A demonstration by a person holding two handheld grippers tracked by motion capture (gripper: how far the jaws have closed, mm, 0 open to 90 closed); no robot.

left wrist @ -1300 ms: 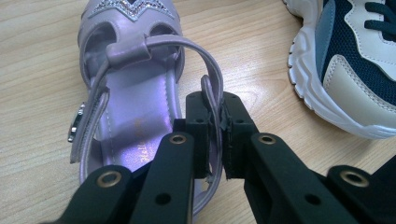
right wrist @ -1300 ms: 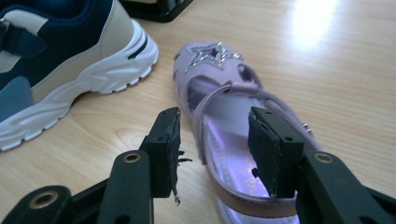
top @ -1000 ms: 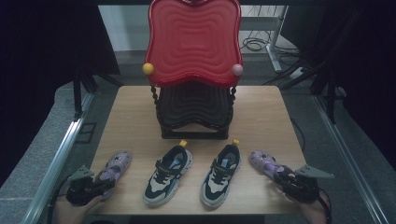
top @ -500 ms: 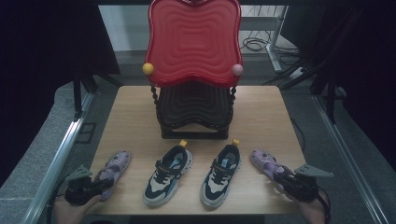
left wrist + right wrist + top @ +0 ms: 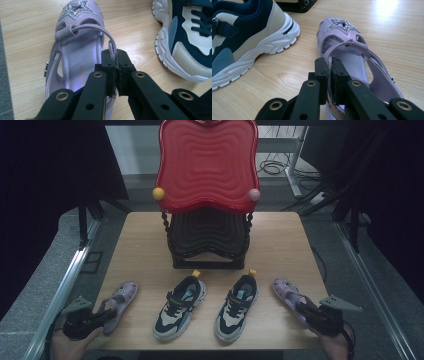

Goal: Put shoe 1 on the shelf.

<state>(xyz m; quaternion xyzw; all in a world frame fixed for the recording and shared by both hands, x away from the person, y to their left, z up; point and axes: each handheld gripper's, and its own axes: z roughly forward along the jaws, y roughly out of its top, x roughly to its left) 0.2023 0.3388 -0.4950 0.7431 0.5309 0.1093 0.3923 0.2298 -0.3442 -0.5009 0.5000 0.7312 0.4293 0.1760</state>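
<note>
Two hand-held grippers pinch a pair of lilac sandals at the near edge of a wooden table (image 5: pixel 280 240). The left gripper (image 5: pixel 116 65) has just closed on the side strap of the left sandal (image 5: pixel 75 47); the right gripper (image 5: pixel 329 68) has just clamped the inner side of the right sandal (image 5: pixel 352 50) — both shoes rest flat on the wood. Between them stand two navy-and-cream sneakers (image 5: pixel 207 305), toes toward a black stand (image 5: pixel 207 240) bearing an upright red tray (image 5: pixel 207 165).

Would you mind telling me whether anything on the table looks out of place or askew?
Nothing looks damaged. The two purple sandals splay outward at the ends of the row, flanking the sneakers, each with a hand-held gripper shut on its side wall.
</note>
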